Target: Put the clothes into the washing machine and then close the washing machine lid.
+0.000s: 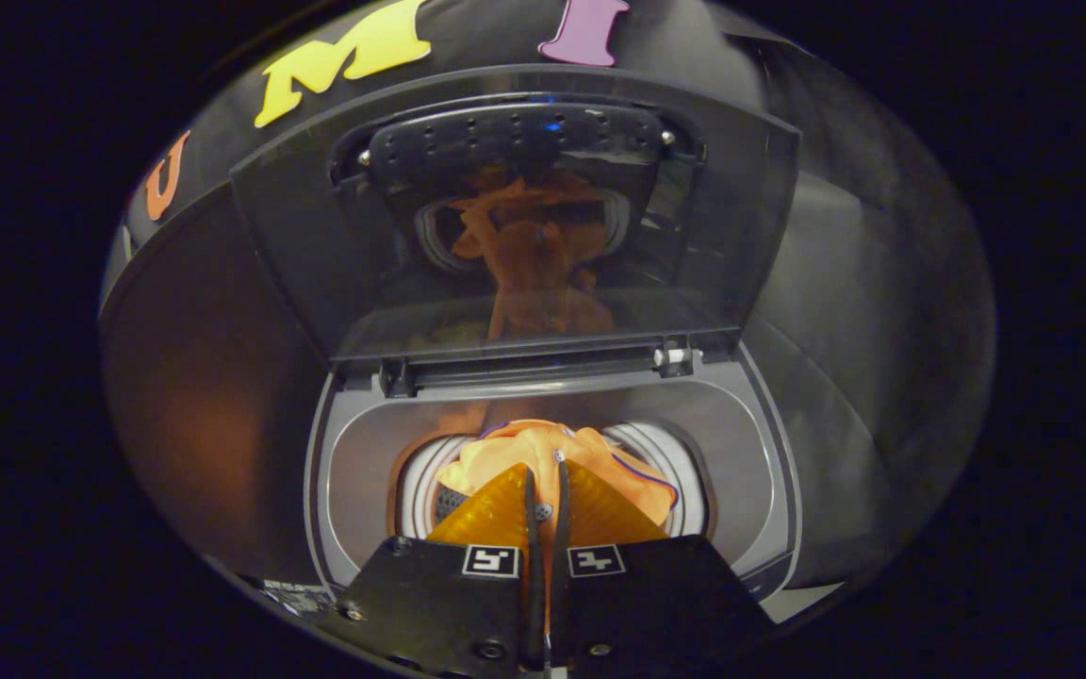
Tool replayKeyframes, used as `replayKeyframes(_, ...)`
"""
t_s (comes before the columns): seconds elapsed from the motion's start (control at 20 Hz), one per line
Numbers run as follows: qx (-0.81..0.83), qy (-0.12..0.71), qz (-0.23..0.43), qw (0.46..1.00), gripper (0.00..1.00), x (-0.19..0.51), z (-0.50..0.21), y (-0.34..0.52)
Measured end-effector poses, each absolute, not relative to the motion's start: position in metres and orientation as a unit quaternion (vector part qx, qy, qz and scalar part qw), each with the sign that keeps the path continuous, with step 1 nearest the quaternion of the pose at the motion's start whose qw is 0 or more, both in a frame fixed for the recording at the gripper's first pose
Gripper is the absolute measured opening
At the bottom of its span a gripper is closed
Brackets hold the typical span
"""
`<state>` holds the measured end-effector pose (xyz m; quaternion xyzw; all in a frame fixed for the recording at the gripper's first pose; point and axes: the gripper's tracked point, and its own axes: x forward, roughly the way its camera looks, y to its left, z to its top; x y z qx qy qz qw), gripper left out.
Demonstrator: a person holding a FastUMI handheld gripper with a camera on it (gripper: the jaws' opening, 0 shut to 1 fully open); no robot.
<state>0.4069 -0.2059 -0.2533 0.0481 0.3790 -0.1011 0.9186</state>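
An orange garment (505, 453) bunches in the round drum opening (666, 453) of a top-loading washing machine (364, 462). My gripper (546, 467) hangs right over that opening, its two fingers pressed close together on a fold of the orange cloth. The garment hangs from the fingertips down into the drum. The machine's dark see-through lid (524, 217) stands raised behind the opening, and the orange cloth is mirrored in it.
The lid's hinge (543, 363) runs along the back of the grey top panel. Black booth cloth surrounds the machine on the left, right and behind.
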Motion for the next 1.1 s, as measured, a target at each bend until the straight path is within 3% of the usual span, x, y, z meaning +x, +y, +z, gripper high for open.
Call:
replayKeyframes(0.45,0.048,0.41,-0.073,0.908,0.1,0.406,-0.268,-0.198)
replayKeyframes(0.6,0.023,0.403,-0.087,0.911,0.92,0.411,-0.269,-0.21)
replayKeyframes(1.1,0.009,0.325,-0.083,0.942,0.91,0.406,-0.192,-0.207)
